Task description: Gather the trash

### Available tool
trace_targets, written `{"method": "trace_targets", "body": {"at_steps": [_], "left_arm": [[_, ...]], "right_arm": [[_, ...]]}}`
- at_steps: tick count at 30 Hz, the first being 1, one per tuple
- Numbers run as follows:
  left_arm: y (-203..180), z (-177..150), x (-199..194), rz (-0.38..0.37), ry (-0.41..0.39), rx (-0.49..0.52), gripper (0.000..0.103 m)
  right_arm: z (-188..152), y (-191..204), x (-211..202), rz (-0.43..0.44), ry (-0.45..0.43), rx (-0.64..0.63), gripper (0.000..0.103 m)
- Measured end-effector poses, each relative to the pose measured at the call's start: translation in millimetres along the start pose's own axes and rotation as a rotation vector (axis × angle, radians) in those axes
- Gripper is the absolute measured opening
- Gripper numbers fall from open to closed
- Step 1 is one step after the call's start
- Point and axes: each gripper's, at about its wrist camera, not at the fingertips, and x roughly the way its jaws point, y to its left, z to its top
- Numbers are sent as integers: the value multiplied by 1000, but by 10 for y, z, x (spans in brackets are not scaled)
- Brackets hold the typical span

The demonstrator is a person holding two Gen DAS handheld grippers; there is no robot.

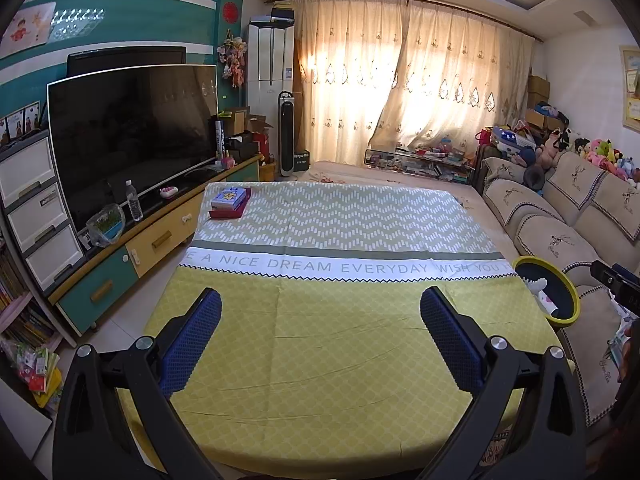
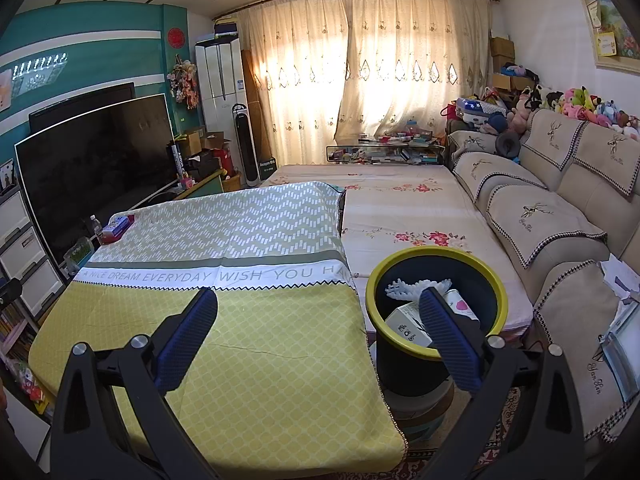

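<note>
Yellow-rimmed bin (image 2: 436,308) at our 2 o'clock looks full; left claw (image 1: 320,336) and right claw (image 2: 320,336) gape empty, so we risk knocking it.

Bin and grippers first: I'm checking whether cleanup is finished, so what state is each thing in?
Bin: upright, open-topped, holding a carton and other trash.
Left gripper: open, empty.
Right gripper: open, empty.
Tablecloth: spread flat.
Box: closed, on the table's far left corner.
Curtains: drawn.
TV: off.
</note>
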Motion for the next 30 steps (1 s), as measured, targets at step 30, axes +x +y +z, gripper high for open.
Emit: {"method": "trace_targets", "body": {"at_steps": [30], "left_arm": [[1,-48,55,-5,10,-4,98]], "right_arm": [[-29,16,10,3,5,4,96]]}}
